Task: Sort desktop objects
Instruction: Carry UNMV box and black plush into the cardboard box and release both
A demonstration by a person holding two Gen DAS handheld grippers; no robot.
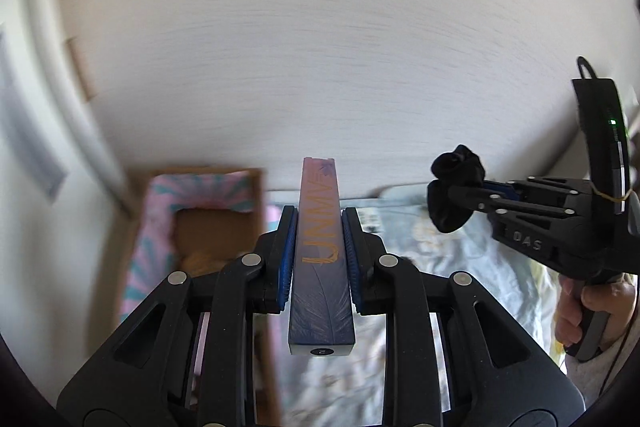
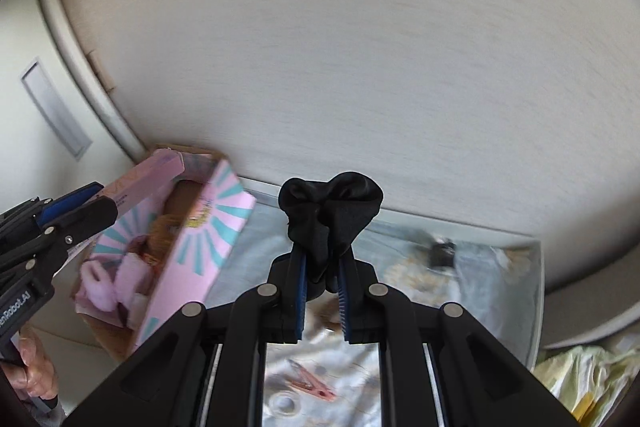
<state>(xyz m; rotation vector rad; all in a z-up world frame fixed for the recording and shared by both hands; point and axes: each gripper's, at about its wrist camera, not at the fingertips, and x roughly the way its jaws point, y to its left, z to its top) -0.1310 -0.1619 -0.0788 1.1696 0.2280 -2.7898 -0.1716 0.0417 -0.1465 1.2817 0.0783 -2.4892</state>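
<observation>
Left gripper [image 1: 319, 227] clamped on a long slim box [image 1: 322, 267], far end poking past the fingertips. Right gripper [image 2: 322, 263] pinching a bunched black cloth [image 2: 330, 211]. Beyond and to the left, pink doll box [image 2: 192, 227], partly hidden. Below, blurred tablecloth [image 2: 492, 279]; peg [image 2: 312, 385] half hidden.

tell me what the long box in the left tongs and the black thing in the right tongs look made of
Long box: likely printed cardboard with a smooth, slightly glossy finish; crisp straight edges, gradient print and lettering.
Black bundle: soft matte fabric, perhaps a sock or scrunchie; it bunches and folds where the right tongs pinch it.
</observation>
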